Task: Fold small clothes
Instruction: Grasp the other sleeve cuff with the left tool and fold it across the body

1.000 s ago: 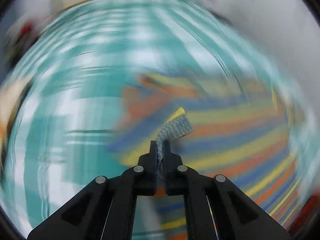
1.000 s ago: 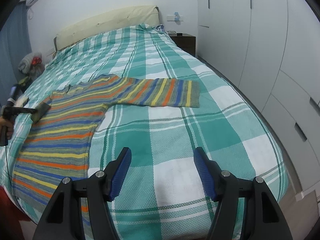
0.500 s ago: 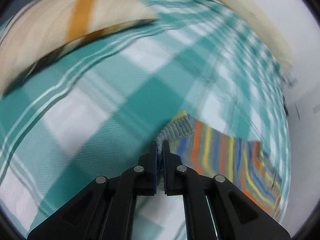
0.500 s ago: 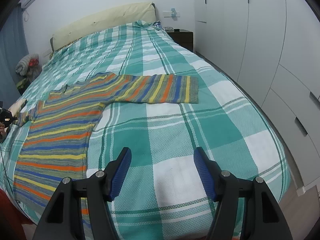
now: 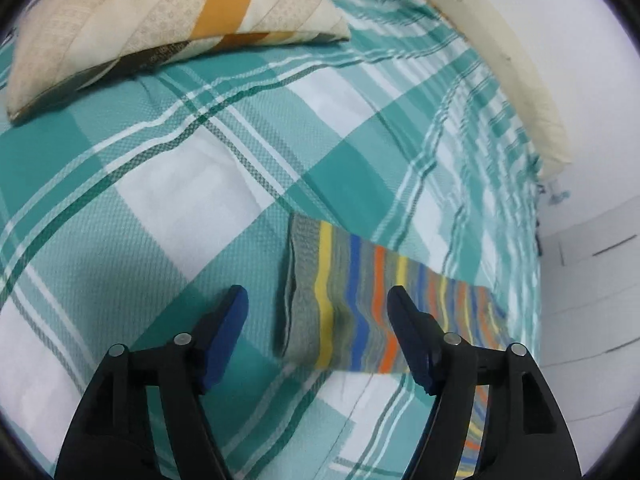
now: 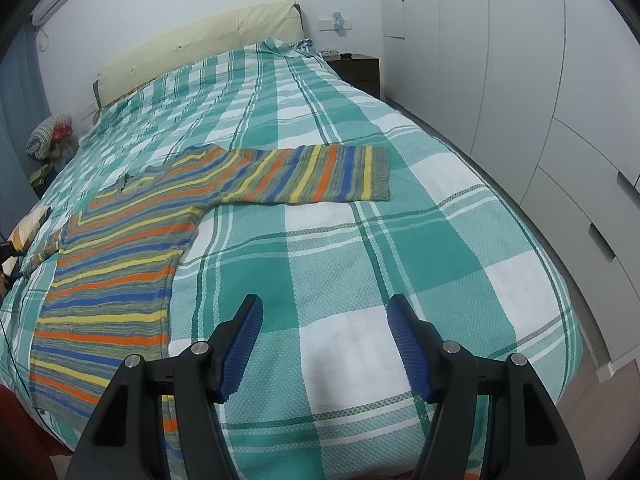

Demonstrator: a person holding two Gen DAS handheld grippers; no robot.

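Observation:
A striped sweater (image 6: 120,264) in orange, yellow, blue and grey lies flat on the green plaid bed (image 6: 360,264). One sleeve (image 6: 320,180) stretches right across the bed. The other sleeve (image 5: 352,308) lies flat in the left wrist view, its grey cuff (image 5: 300,280) between the fingers. My left gripper (image 5: 318,320) is open and empty just above this sleeve end. My right gripper (image 6: 324,332) is open and empty over bare bedspread, right of the sweater's body.
A beige and orange pillow (image 5: 160,20) lies beyond the left sleeve. A cream headboard (image 6: 200,40) stands at the far end, a dark nightstand (image 6: 356,68) beside it. White wardrobes (image 6: 540,80) line the right side. The bed's right edge (image 6: 560,264) drops off.
My left gripper was shut on the sleeve cuff and carried it outward; now it has opened and the sleeve lies flat. The right gripper has barely moved.

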